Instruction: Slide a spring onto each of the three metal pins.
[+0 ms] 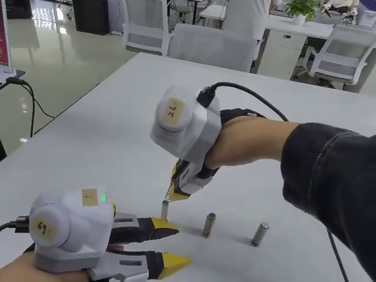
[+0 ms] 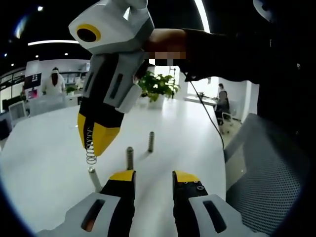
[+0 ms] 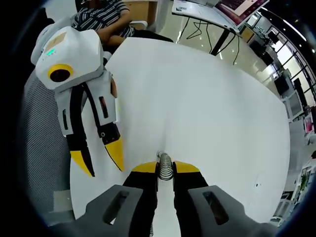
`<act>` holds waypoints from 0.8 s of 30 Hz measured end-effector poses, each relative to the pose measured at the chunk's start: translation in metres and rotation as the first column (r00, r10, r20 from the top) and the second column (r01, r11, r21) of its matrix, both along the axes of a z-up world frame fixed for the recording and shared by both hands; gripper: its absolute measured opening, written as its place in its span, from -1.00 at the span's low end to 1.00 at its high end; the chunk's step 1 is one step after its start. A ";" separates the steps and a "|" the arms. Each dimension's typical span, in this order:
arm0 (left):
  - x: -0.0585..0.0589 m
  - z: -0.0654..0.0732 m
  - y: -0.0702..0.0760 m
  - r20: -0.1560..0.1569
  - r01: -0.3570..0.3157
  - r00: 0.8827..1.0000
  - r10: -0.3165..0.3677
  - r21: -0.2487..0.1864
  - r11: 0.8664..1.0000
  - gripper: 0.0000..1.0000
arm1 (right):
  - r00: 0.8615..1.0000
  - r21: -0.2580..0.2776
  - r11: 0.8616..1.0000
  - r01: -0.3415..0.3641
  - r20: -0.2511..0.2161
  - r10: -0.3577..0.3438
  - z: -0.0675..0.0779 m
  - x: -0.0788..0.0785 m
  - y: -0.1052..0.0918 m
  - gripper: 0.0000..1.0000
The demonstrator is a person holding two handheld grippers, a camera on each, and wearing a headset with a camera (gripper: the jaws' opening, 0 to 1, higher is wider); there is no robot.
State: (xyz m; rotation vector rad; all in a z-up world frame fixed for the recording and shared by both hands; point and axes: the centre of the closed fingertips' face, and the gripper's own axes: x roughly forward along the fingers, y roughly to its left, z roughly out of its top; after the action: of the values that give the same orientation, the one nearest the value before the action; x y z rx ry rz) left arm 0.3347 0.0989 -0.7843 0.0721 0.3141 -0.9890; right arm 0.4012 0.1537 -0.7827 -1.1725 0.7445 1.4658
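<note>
Head view: pinching a spring [image 1: 169,192] tight between the fingers of the right gripper [image 1: 176,191], hanging it just over the bare pin [image 1: 164,210] standing upright on the white worktop [image 1: 117,117], well in from the left edge. Hovering the left gripper [image 1: 179,244] just beside that pin, fingers spread apart, gripping nothing. Standing further toward the right edge, apart from each other: a second pin [image 1: 209,224] and a third pin [image 1: 260,234], each already wearing a coil. Left gripper view: placing the spring's lower end right at the bare pin's top, touching or not being impossible to tell.
</note>
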 end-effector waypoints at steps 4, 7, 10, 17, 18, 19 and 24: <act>0.000 0.000 0.001 -0.001 -0.003 1.000 0.003 -0.003 1.000 -0.54 | 1.000 -0.012 1.000 -0.004 -0.004 0.004 -0.004 0.001 0.002 -0.84; 0.000 0.001 0.000 0.002 -0.001 1.000 0.001 -0.003 1.000 -0.54 | 1.000 -0.018 1.000 -0.007 -0.005 0.007 -0.004 0.000 0.001 -0.84; 0.001 0.001 0.000 0.000 0.000 1.000 0.000 -0.007 1.000 -0.53 | 1.000 -0.022 1.000 -0.009 -0.009 0.009 -0.005 0.000 0.002 -0.84; 0.000 -0.001 0.001 -0.016 0.005 1.000 -0.005 -0.008 1.000 -0.47 | 1.000 -0.038 0.999 -0.011 -0.011 0.011 -0.010 0.002 0.001 -0.84; 0.000 -0.002 0.001 -0.018 0.005 1.000 -0.005 -0.010 1.000 -0.45 | 1.000 -0.039 0.999 -0.012 -0.011 0.012 -0.010 0.002 0.001 -0.84; 0.000 -0.002 0.001 -0.021 0.005 1.000 -0.006 -0.012 1.000 -0.43 | 1.000 -0.038 0.999 -0.012 -0.012 0.012 -0.010 0.002 0.001 -0.84; -0.002 -0.004 0.002 -0.034 0.003 0.999 -0.003 -0.012 1.000 -0.36 | 1.000 -0.036 0.999 -0.013 -0.016 0.013 -0.010 0.004 0.003 -0.84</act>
State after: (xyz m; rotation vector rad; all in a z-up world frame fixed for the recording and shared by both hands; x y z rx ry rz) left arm 0.3325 0.1007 -0.7886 0.0447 0.3387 -0.9958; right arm 0.4049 0.1572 -0.7925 -1.1966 0.7784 1.4794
